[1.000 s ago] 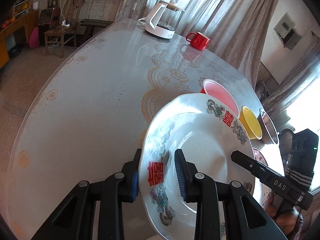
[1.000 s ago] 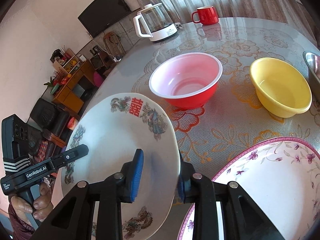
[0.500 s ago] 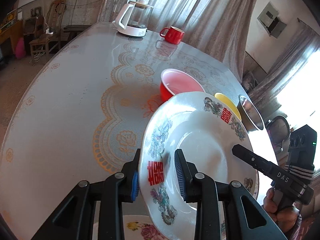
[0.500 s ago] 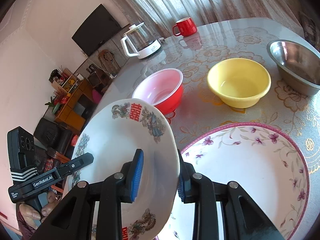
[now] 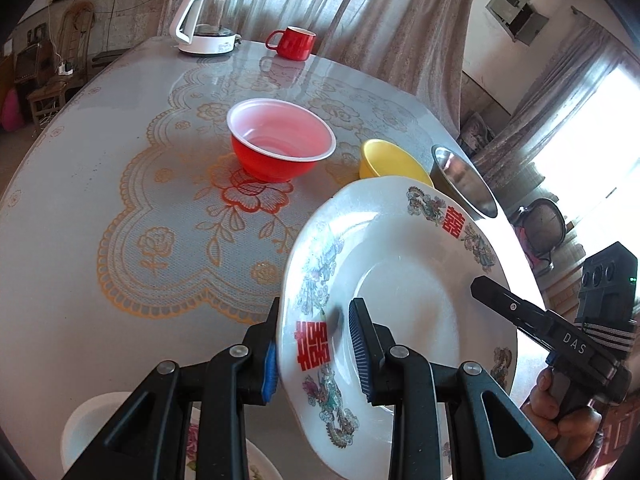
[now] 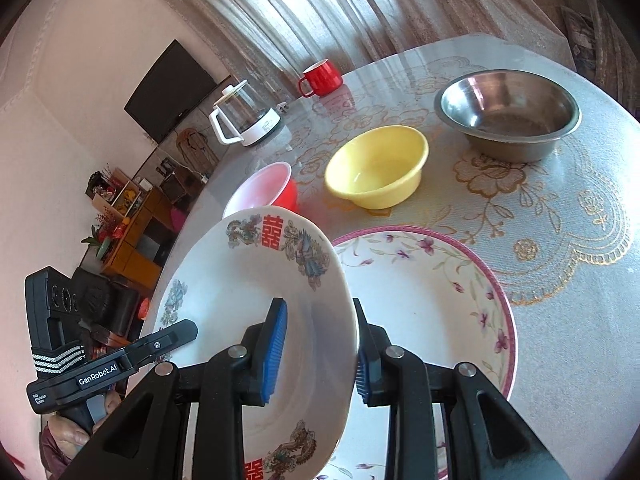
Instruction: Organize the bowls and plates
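Note:
A white plate with red characters and dragon patterns (image 5: 404, 292) (image 6: 240, 292) hangs tilted above the table, gripped on opposite rims. My left gripper (image 5: 316, 356) is shut on its near rim, and my right gripper (image 6: 318, 354) is shut on the other rim. Below it lies a larger floral plate with a pink rim (image 6: 432, 300). Beyond stand a red bowl (image 5: 282, 146) (image 6: 268, 194), a yellow bowl (image 6: 376, 166) (image 5: 390, 160) and a steel bowl (image 6: 508, 118) (image 5: 464, 184). The other hand-held gripper shows at each view's edge.
A glass kettle on a white base (image 5: 206, 22) (image 6: 244, 118) and a red mug (image 5: 292, 42) (image 6: 320, 78) stand at the table's far side. A white dish (image 5: 92, 424) peeks out beneath my left gripper. The round table (image 5: 80, 200) has a lace-pattern cover; curtains hang behind.
Both grippers have carried the white plate sideways across the table, over the floral plate. The bowls have come into fuller view. Both grips are unchanged.

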Demonstrator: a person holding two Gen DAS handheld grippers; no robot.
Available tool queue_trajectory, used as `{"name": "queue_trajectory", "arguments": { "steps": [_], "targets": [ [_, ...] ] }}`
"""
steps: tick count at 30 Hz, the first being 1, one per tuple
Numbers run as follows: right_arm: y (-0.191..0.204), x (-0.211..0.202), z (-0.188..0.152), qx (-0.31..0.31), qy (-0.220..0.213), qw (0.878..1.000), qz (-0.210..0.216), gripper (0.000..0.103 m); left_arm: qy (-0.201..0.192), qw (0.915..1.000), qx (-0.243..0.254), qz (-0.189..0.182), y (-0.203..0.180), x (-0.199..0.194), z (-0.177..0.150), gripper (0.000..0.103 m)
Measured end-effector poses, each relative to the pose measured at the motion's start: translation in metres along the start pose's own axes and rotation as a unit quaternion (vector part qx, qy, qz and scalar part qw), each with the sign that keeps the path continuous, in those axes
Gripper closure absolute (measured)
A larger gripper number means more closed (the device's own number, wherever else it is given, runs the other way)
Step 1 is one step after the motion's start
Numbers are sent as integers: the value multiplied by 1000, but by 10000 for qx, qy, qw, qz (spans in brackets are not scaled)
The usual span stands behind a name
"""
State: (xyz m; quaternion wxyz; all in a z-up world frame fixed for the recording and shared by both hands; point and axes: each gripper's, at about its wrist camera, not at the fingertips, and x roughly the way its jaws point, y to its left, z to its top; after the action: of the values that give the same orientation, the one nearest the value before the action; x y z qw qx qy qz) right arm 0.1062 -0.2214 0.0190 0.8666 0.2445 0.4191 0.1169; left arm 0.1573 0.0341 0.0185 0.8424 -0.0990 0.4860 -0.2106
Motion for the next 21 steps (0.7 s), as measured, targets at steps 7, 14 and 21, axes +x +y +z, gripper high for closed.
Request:
{"name": "queue_trajectory", "arguments": {
  "steps": [7,14,21],
  "targets": [
    [-28,-16,-6,307,-97,9994,-155,73,110,9998,164,29,-29,15,-10,72],
    [-47,-25,-8,459,-199,9983,-296,73,232,9994,266,42,-45,28,-15,72],
    [-57,-26,-7,449,-259,9976,-459,73,306,9992,258,90,-50,38,-17,72]
  ]
}}
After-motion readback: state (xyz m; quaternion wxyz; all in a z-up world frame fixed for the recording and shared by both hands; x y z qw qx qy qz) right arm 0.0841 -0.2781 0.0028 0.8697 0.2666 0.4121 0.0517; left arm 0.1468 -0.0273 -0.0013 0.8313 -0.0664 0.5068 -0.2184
